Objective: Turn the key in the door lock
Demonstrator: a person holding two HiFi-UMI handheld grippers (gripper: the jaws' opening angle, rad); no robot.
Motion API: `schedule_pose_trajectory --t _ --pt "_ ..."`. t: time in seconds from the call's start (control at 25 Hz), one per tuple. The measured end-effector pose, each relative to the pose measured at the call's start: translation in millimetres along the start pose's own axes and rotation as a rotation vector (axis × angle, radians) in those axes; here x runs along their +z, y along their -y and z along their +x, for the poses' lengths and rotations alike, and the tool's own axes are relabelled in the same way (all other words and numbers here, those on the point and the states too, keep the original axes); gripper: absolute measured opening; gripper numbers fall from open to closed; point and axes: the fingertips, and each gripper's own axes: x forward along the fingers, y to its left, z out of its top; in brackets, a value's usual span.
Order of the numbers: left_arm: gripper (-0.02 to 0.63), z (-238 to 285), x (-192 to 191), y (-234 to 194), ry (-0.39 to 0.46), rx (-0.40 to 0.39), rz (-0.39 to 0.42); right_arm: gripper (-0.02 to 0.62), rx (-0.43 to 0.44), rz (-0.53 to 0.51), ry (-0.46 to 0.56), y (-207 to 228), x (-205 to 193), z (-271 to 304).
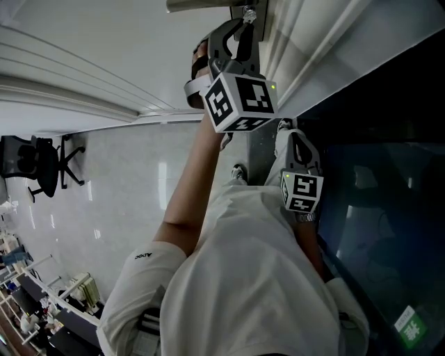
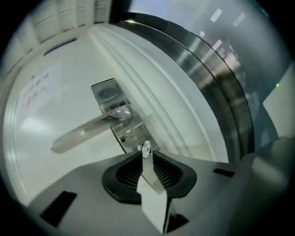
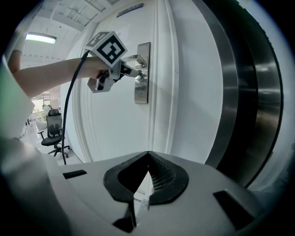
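A small silver key [image 2: 145, 149] sits in the keyhole at the lower end of the steel lock plate [image 2: 110, 99], below the lever handle [image 2: 87, 129] on the white door [image 3: 115, 120]. My left gripper [image 2: 146, 155] is shut on the key's head, its ribbed pads pressed to both sides. The right gripper view shows that left gripper [image 3: 139, 73] held level against the lock plate [image 3: 142, 94]. In the head view it [image 1: 244, 19] reaches up to the lock. My right gripper [image 3: 147, 154] hangs back from the door, jaws shut with nothing between them, and is seen lower [image 1: 284, 126] in the head view.
A steel door frame strip [image 3: 230, 92] and a dark glass panel [image 1: 389, 201] run along the door's right side. A black office chair [image 1: 45, 167] stands on the glossy floor to the left. A black cable [image 3: 69, 120] hangs from the left gripper.
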Motion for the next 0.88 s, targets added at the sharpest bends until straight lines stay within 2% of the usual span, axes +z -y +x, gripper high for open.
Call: schedule_pose_trajectory --t 0.04,0.2,0.24,0.36,0.56,0.64,0.72,0.8,0.88 --pt "0.057 -3.6 1.3 1.8 0.035 -0.037 -0.146 0.002 0.0 0.0 -0.001 0.6 -0.9 -0.4" --pt "0.092 -14.3 5.7 3.5 0.16 -0.235 -0.868 0.002 0.014 -0.01 -0.004 -2.0 -2.5 0.2" --pt "0.098 -15.0 6.2 2.4 0.18 -0.257 -0.994 0.002 0.018 -0.012 -0.005 -3.3 -2.8 0.2" --pt "0.104 -16.3 10.1 -1.3 0.226 -0.278 -1.206 0.002 0.024 -0.018 -0.008 -5.5 -3.5 -0.2" --pt "0.118 -12.3 4.0 -13.9 0.336 -0.376 -1.739 0.002 0.009 -0.014 -0.01 -2.6 -2.5 1.1" --pt "0.118 -9.1 -0.6 -18.8 0.366 -0.393 -1.894 0.002 0.001 -0.012 -0.008 0.5 -2.0 1.0" --pt "0.118 -5.1 -2.2 -21.6 0.384 -0.409 -2.01 0.002 -0.004 -0.012 -0.006 3.2 -1.2 0.9" --pt "0.118 -0.4 -6.0 -23.2 0.375 -0.39 -2.034 0.002 -0.007 -0.012 -0.003 5.1 0.1 1.2" --pt "0.117 2.5 -8.7 -26.0 0.359 -0.355 -1.981 0.002 -0.009 -0.012 -0.002 6.5 1.7 1.7"
